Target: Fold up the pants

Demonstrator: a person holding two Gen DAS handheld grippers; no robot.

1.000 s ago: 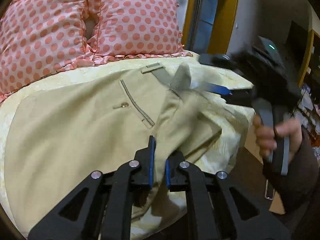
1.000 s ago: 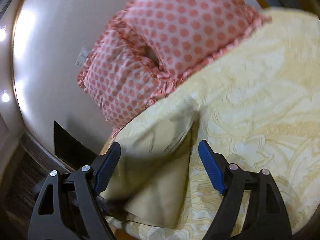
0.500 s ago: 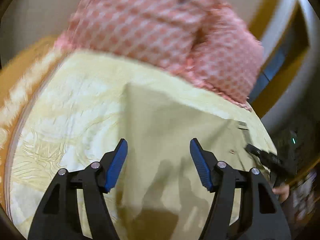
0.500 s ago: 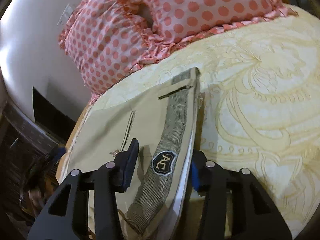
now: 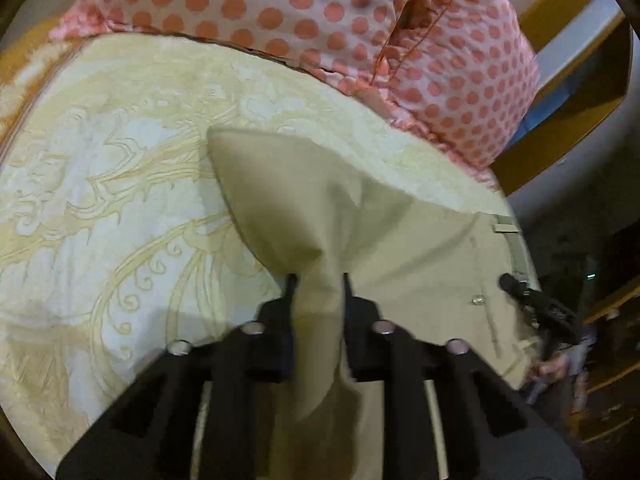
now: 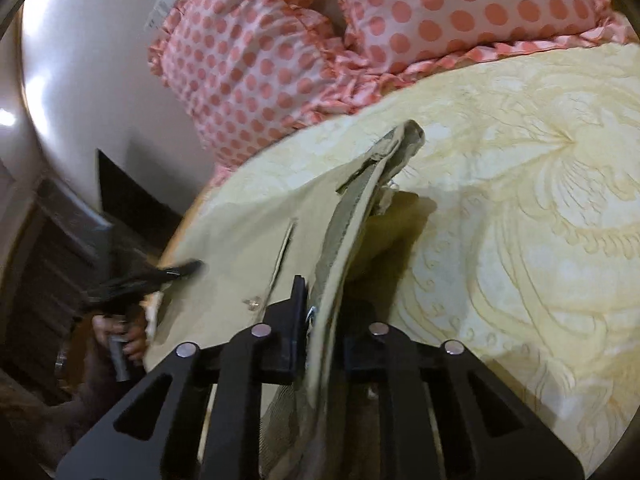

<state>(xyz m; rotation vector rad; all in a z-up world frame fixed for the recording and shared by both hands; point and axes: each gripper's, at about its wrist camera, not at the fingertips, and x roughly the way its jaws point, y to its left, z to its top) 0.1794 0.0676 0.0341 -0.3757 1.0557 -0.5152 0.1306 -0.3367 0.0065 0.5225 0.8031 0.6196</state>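
Khaki pants (image 5: 420, 252) lie on a bed with a yellow patterned cover. My left gripper (image 5: 318, 280) is shut on a bunched fold of the pants fabric at the leg end and lifts it off the cover. My right gripper (image 6: 318, 292) is shut on the grey-lined waistband (image 6: 352, 208) of the pants (image 6: 240, 236), which stands up on edge. The right gripper also shows at the far right of the left wrist view (image 5: 520, 292), and the left gripper at the left of the right wrist view (image 6: 176, 272).
Two pink pillows with orange dots (image 5: 320, 12) (image 6: 320, 32) lie at the head of the bed. The yellow bed cover (image 5: 100, 184) (image 6: 540, 200) spreads around the pants. A white wall (image 6: 80, 80) and dark furniture stand beside the bed.
Both grippers have gone from open above the pants to shut on them. The left now lifts a fold of the leg fabric, and the right pinches the waistband and raises it.
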